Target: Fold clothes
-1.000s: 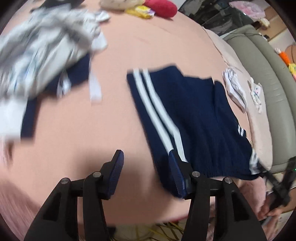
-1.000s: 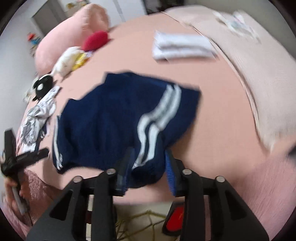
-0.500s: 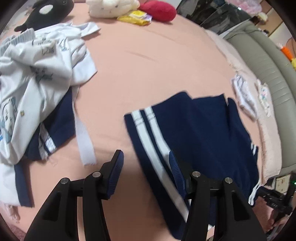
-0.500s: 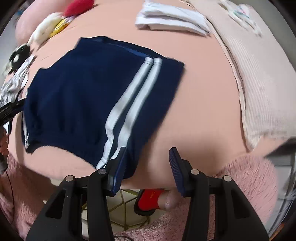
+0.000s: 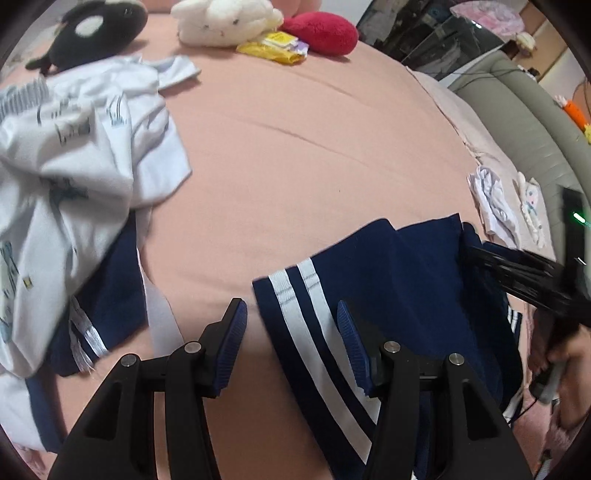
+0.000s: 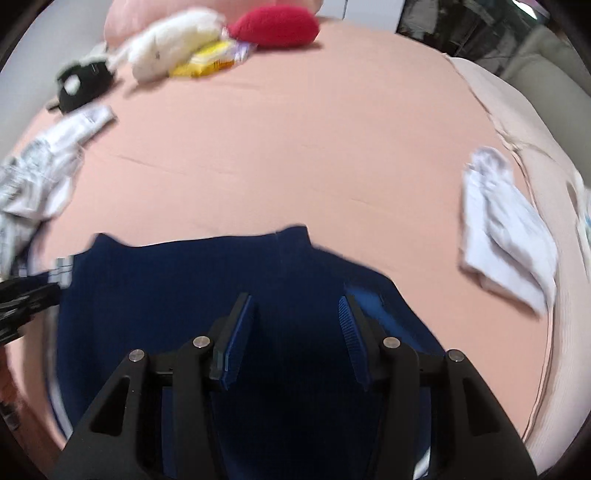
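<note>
Navy shorts (image 5: 399, 291) with two white side stripes lie flat on the pink bed sheet (image 5: 295, 155). My left gripper (image 5: 291, 328) is open and empty, over the striped left edge of the shorts. My right gripper (image 6: 297, 328) is open and empty, above the middle of the shorts (image 6: 192, 288). It also shows in the left wrist view (image 5: 517, 273), blurred at the shorts' right side. The left gripper shows at the left edge of the right wrist view (image 6: 26, 299).
A heap of white and navy clothes (image 5: 70, 177) lies at the left. Folded white clothes (image 6: 506, 229) lie at the right beside a beige blanket (image 6: 539, 155). Soft toys, black (image 5: 96, 26), white (image 5: 225, 18) and red (image 5: 321, 31), lie at the far end.
Both grippers have let go of the shorts and opened, leaving them flat on the bed. Both have then swung to face up the bed, over the shorts.
</note>
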